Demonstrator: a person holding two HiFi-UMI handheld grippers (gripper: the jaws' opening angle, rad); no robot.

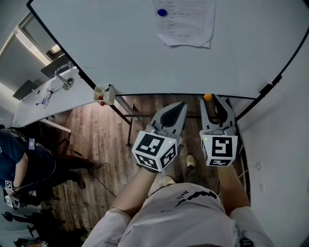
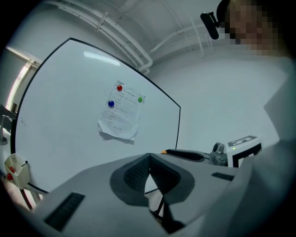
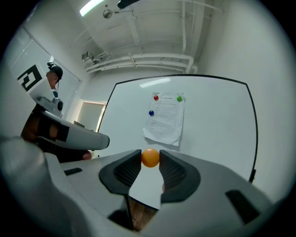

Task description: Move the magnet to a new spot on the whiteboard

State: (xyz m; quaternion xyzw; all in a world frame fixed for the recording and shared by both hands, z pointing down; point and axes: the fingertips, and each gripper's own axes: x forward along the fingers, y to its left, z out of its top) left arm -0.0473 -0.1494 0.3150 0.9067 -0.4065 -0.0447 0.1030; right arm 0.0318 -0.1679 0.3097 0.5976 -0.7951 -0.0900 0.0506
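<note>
My right gripper [image 3: 150,158] is shut on an orange magnet [image 3: 150,158], pinched at the fingertips; from the head view the orange magnet [image 1: 208,97] shows at the gripper's tip near the whiteboard's bottom edge. The whiteboard [image 1: 120,43] carries a sheet of paper [image 1: 186,21] with a blue magnet [image 1: 162,12] on it. In the right gripper view the paper [image 3: 164,118] also bears a red magnet [image 3: 156,97], a green magnet [image 3: 179,98] and the blue magnet [image 3: 151,112]. My left gripper [image 1: 175,112] is shut with nothing in it, away from the board.
A small eraser holder [image 1: 103,94] hangs at the board's lower left edge. A white counter with a tap [image 1: 62,79] stands to the left. A person in dark clothes [image 1: 19,159] is on the wooden floor at far left. A white wall [image 1: 285,125] lies to the right.
</note>
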